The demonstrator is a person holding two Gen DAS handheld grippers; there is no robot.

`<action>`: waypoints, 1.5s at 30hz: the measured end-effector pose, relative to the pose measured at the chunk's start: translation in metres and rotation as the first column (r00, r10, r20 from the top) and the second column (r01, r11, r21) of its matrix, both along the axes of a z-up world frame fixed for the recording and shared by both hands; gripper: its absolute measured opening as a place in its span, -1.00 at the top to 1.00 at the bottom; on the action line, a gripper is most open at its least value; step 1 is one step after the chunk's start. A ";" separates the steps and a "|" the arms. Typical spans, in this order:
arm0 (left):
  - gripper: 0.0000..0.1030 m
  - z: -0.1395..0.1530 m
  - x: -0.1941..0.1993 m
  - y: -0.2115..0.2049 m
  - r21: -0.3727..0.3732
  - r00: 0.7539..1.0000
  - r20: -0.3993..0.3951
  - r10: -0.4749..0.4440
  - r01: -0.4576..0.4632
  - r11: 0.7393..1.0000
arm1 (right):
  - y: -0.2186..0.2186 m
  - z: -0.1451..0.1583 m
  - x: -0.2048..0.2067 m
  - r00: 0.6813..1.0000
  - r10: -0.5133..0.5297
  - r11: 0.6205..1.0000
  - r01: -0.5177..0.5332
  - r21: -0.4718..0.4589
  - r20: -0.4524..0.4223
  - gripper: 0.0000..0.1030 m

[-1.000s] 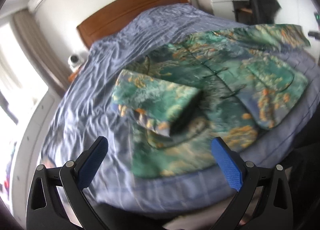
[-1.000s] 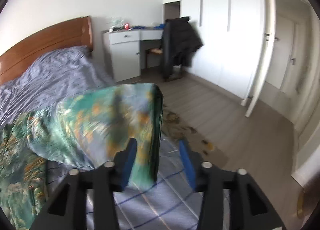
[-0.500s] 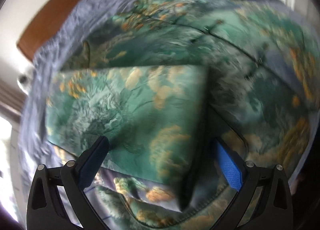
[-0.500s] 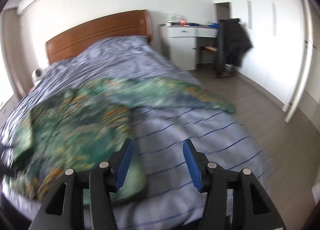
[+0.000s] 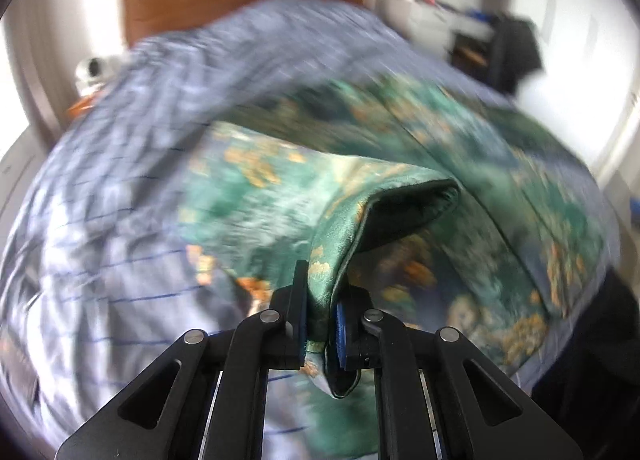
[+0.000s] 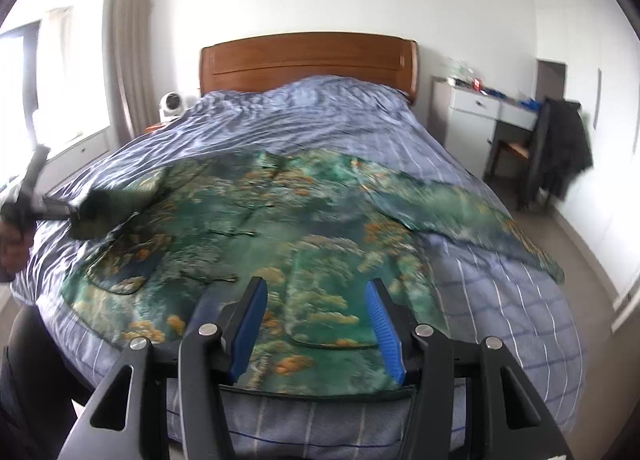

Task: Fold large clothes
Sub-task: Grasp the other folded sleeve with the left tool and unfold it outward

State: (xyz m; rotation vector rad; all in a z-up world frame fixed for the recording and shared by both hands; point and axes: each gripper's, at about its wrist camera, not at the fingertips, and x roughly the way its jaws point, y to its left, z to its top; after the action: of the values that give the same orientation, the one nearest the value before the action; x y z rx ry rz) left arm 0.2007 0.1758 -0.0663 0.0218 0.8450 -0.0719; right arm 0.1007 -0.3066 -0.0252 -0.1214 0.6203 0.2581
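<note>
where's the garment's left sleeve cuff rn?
Left wrist view: the sleeve cuff is pinched in the shut left hand-held gripper, lifted over the green patterned garment near the foot of the bed.

A wooden headboard [image 6: 308, 60], white dresser [image 6: 476, 116] and dark jacket [image 6: 564, 148] surround the bed.

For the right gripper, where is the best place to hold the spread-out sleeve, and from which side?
Probably the sleeve at its far cuff end, coming from the bed's right edge. It lies flat and stretched outward there, with its thin edge free, so the open right gripper could pinch it.
</note>
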 end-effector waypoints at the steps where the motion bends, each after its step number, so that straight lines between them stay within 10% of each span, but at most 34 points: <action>1: 0.82 0.006 -0.003 0.010 0.003 0.999 0.016 0.037 -0.037 0.999 | 0.005 0.000 -0.001 1.000 0.013 1.000 -0.013 -0.002 0.002 -0.02; 6: 0.77 0.021 -0.029 0.073 0.047 0.960 0.064 0.272 -0.275 0.960 | 0.019 0.000 -0.006 0.999 0.049 0.999 -0.049 -0.003 0.012 -0.02; 16: -0.03 -0.009 -0.096 0.146 0.038 0.814 0.026 0.580 -0.581 0.813 | 0.013 0.005 -0.007 0.999 0.032 0.999 -0.032 0.013 0.016 -0.02; 29: -0.61 -0.019 -0.079 0.014 -0.032 0.929 0.025 0.369 -0.368 0.929 | 0.000 0.000 0.004 1.000 -0.030 1.000 0.030 0.003 0.005 -0.27; 34: -0.96 0.002 -0.067 -0.026 -0.002 0.933 0.131 0.336 -0.339 0.941 | -0.009 0.000 0.011 0.995 -0.097 0.995 0.096 -0.004 -0.015 -0.65; 45: -0.99 0.005 -0.066 -0.069 0.090 0.955 0.133 0.266 -0.278 0.956 | -0.054 0.006 0.014 0.977 -0.209 0.974 0.211 0.084 -0.036 -0.67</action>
State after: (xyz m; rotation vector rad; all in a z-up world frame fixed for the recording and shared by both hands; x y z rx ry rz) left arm 0.1350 0.1064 -0.0610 0.0104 0.7246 0.2332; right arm 0.1148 -0.3604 -0.0196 0.0323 0.6422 0.0818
